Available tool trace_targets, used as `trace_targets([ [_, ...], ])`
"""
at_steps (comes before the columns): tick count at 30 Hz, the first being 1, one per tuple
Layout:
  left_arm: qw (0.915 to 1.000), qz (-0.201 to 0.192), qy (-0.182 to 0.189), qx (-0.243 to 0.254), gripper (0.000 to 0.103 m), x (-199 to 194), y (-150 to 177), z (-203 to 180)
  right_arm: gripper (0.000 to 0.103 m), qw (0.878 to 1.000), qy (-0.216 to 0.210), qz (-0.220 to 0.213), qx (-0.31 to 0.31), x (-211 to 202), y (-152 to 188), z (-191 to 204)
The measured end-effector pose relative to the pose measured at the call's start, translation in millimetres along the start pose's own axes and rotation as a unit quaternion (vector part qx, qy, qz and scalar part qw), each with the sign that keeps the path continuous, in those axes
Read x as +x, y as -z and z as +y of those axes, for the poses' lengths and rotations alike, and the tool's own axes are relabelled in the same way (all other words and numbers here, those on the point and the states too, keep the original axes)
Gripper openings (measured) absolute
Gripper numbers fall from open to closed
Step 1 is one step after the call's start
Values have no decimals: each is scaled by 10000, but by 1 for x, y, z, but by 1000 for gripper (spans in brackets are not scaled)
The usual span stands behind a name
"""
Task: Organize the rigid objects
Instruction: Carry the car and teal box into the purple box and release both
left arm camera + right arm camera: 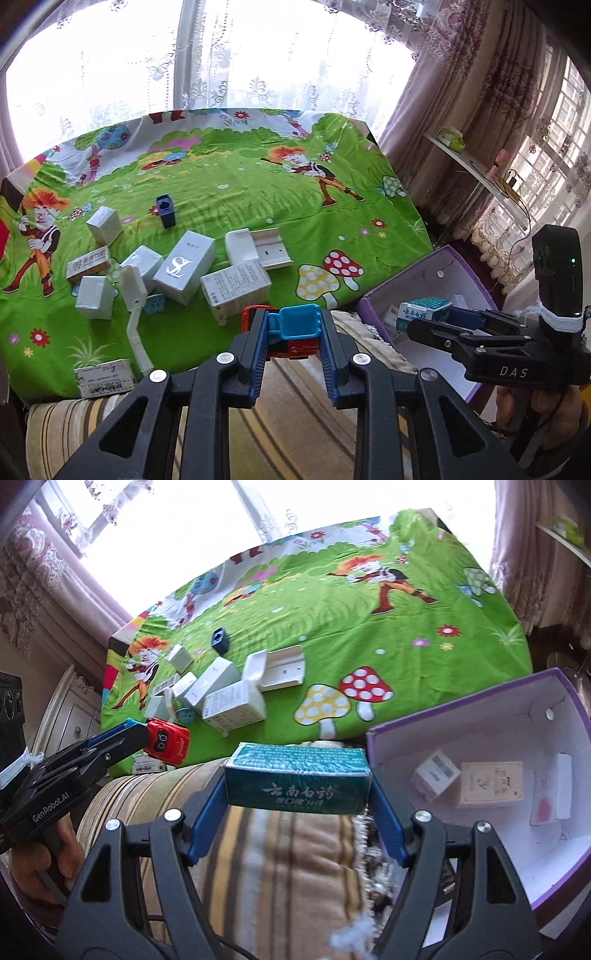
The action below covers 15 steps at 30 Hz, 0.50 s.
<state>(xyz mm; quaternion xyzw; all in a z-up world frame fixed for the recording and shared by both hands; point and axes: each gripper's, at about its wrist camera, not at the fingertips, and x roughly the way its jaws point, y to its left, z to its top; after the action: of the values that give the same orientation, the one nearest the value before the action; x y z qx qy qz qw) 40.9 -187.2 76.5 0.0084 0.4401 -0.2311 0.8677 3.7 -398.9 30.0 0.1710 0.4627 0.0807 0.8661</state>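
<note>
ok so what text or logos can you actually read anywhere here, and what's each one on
"DAS": on the right gripper body, left wrist view.
"GenRobot.AI": on the left gripper body, right wrist view.
"YSL" style monogram: on the tall silver box on the cartoon cloth.
"云南白药": on the green box between the right gripper's pads; the line beneath is blurred.
Print on the other white boxes is too small to read.
</note>
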Motion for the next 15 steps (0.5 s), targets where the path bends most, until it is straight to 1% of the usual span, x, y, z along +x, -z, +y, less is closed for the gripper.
trace_targets([
  [5, 9982, 276, 302, 437, 28, 21, -4, -51, 76, 9983, 441, -183, 320, -23, 10, -47],
  [10, 9933, 543, 598, 824, 28, 43, -6, -101, 76, 9939, 856, -361, 600, -43, 19, -89],
  [15, 9871, 861, 911, 995, 28, 68, -5, -142, 76, 9870, 1250, -474, 894, -57, 27, -128],
])
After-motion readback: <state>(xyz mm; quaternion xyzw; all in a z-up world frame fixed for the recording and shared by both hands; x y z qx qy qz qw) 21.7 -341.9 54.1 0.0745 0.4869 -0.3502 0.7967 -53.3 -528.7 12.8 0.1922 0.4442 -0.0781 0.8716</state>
